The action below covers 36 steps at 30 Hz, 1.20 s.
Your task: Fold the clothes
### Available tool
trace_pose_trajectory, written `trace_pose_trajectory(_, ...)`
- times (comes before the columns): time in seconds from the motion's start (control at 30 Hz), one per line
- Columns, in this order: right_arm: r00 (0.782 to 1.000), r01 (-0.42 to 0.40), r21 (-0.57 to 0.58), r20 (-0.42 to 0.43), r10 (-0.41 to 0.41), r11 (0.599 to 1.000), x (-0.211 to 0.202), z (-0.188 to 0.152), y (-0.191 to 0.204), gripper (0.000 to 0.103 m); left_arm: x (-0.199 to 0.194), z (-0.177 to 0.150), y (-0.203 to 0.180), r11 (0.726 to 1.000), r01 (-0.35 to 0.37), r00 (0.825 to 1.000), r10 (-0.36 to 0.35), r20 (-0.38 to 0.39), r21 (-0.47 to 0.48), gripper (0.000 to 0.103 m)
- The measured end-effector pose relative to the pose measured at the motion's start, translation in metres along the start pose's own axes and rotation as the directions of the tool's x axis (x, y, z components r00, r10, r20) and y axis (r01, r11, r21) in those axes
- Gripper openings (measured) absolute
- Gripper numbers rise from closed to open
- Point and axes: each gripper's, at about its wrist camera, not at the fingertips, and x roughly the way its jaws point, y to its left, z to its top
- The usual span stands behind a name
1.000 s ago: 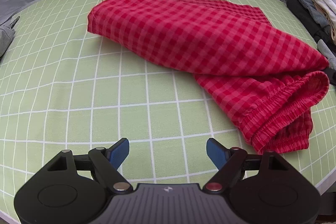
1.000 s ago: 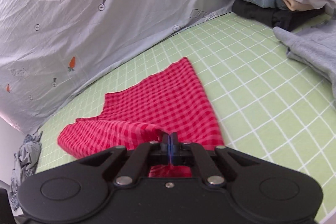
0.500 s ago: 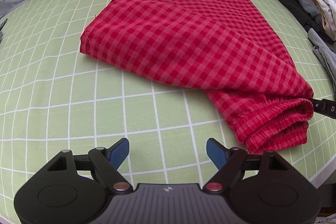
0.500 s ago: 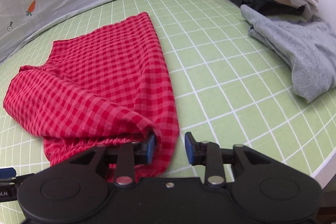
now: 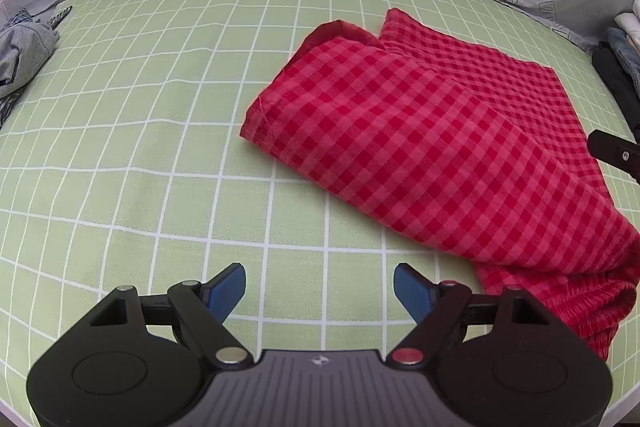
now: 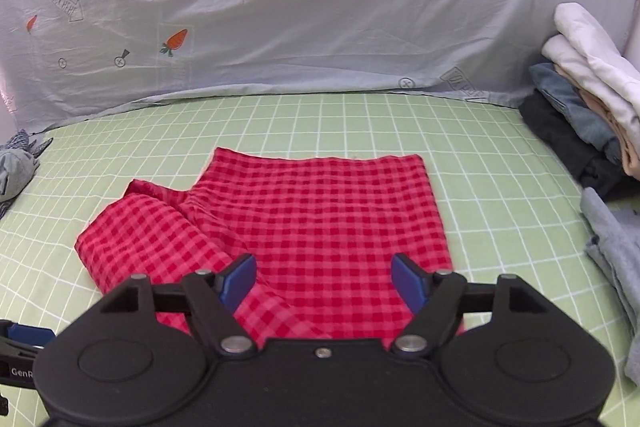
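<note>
Red gingham shorts (image 5: 452,151) lay part-folded on green grid sheet (image 5: 160,131), one leg doubled loosely over other, elastic waistband bunched at near right edge. Left claw (image 5: 320,287) spread wide, holding nothing, above bare sheet just left of waistband. Right claw (image 6: 320,281) also spread wide, empty, above near end of shorts; contact with cloth unclear. Folded clothes stack (image 6: 592,115) stood at far right, grey garment (image 6: 616,251) beside it. Printed grey sheet (image 6: 280,7) draped behind.
</note>
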Motion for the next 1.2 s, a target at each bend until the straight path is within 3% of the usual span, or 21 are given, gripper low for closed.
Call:
trace_pose_trajectory(0.07,0.998,-0.059,-0.049,-0.011,0.058,0.997,0.014,0.008,0.010,0.072,0.007,0.007,0.002,1.000,-0.010,1.000,0.010,-0.004,-0.024,0.082)
trace_pose_trajectory(0.23,0.978,-0.205,-0.134,-0.072,0.196,0.970,0.051,0.024,0.032,0.049,0.025,0.029,0.001,0.997,-0.026,1.000,0.025,-0.014,-0.076,0.082)
trace_pose_trajectory(0.43,0.936,-0.330,-0.094,-0.159,0.313,0.939,0.084,0.028,0.041,0.033,0.040,0.050,-0.008,0.996,-0.032,0.999,0.030,-0.022,-0.087,0.082)
trace_pose_trajectory(0.53,0.917,-0.371,-0.071,-0.184,0.353,0.926,0.090,0.025,0.042,0.015,0.044,0.057,-0.016,0.997,-0.036,0.999,0.035,-0.018,-0.064,0.082)
trace_pose_trajectory(0.57,0.918,-0.371,-0.064,-0.176,0.356,0.926,0.090,0.025,0.040,0.001,0.044,0.059,-0.018,0.998,-0.037,0.999,0.036,-0.016,-0.055,0.082)
trace_pose_trajectory(0.73,0.940,-0.334,0.013,-0.066,0.334,0.943,0.073,0.034,0.015,0.000,0.032,0.068,-0.029,0.999,-0.033,0.998,0.034,0.045,-0.017,0.082)
trace_pose_trajectory(0.83,0.972,-0.232,0.076,0.042,0.230,0.970,0.055,0.043,-0.013,0.000,0.024,0.071,-0.034,0.999,-0.037,0.996,0.037,0.075,0.006,0.082)
trace_pose_trajectory(0.87,0.984,-0.167,0.092,0.070,0.161,0.982,0.051,0.045,-0.024,0.000,0.022,0.072,-0.035,0.999,-0.039,0.996,0.037,0.083,0.013,0.082)
trace_pose_trajectory(0.93,0.998,-0.053,0.100,0.042,0.049,0.994,0.058,0.042,-0.039,0.000,0.023,0.071,-0.038,0.999,-0.038,0.996,0.036,0.079,0.021,0.082)
trace_pose_trajectory(1.0,0.998,0.058,0.106,0.011,-0.060,0.993,0.066,0.039,-0.054,0.001,0.028,0.069,-0.041,0.999,-0.035,0.998,0.034,0.058,0.023,0.082)
trace_pose_trajectory(1.07,0.994,0.091,0.146,-0.071,-0.082,0.985,0.080,0.032,-0.072,0.002,0.031,0.067,-0.044,0.999,-0.032,0.998,0.031,0.046,0.028,0.082)
trace_pose_trajectory(1.13,0.994,0.088,0.195,-0.083,-0.073,0.977,0.082,0.028,-0.084,0.012,0.032,0.067,-0.047,0.999,-0.029,0.999,0.027,0.043,0.035,0.082)
trace_pose_trajectory(1.2,0.996,0.061,0.201,-0.069,-0.048,0.978,0.082,0.028,-0.089,0.029,0.032,0.067,-0.049,0.999,-0.025,0.999,0.024,0.041,0.038,0.082)
